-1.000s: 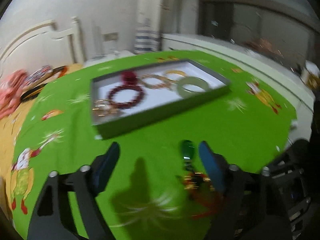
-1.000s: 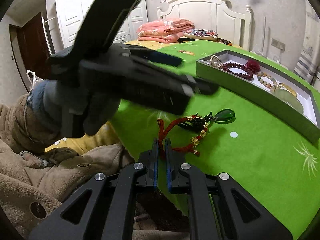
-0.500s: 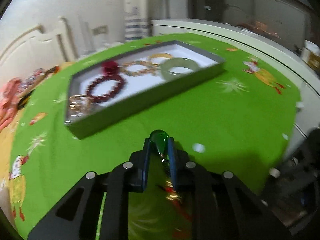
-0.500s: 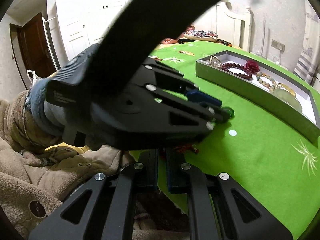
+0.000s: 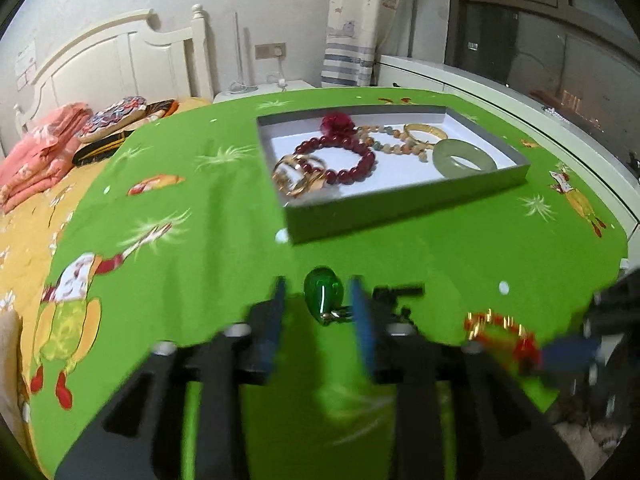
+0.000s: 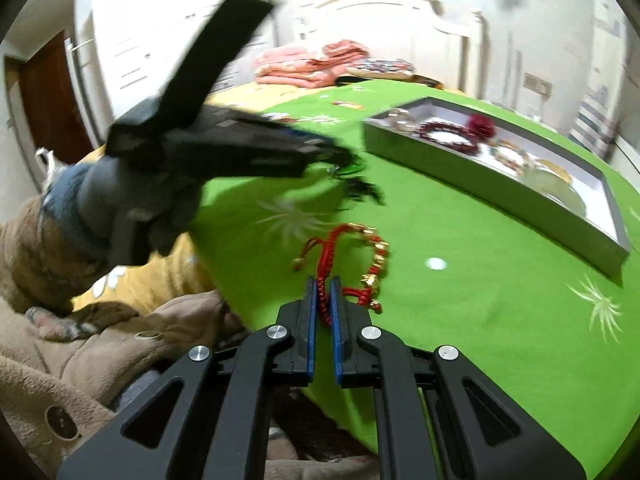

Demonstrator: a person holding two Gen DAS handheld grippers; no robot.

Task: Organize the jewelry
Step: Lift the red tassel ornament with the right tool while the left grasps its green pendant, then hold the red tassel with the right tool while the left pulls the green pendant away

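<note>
A green teardrop pendant [image 5: 322,294] with a black cord [image 5: 396,292] sits between the blue fingers [image 5: 276,312] of my left gripper [image 5: 319,306]. Its jaws are opening, and a gap shows on each side of the stone. From the right wrist view, that left gripper [image 6: 340,160] is blurred above the cloth, with the pendant [image 6: 354,166] at its tip. My right gripper [image 6: 323,300] is shut on the red cord bracelet [image 6: 360,256] with gold charms. This red cord bracelet [image 5: 504,332] lies on the green cloth, apart from the pendant.
A grey tray [image 5: 400,216] at the far side holds a dark red bead bracelet [image 5: 340,160], a jade bangle [image 5: 464,158], gold bangles [image 5: 298,180] and a pale bead strand [image 5: 396,140]. Folded pink bedding [image 5: 36,160] lies left. A person's sleeve [image 6: 72,208] and brown plush clothing are near.
The left gripper went from wide open to shut on the pendant, and now stands wider again. The pendant has come away from the red bracelet, which stays in the right gripper.
</note>
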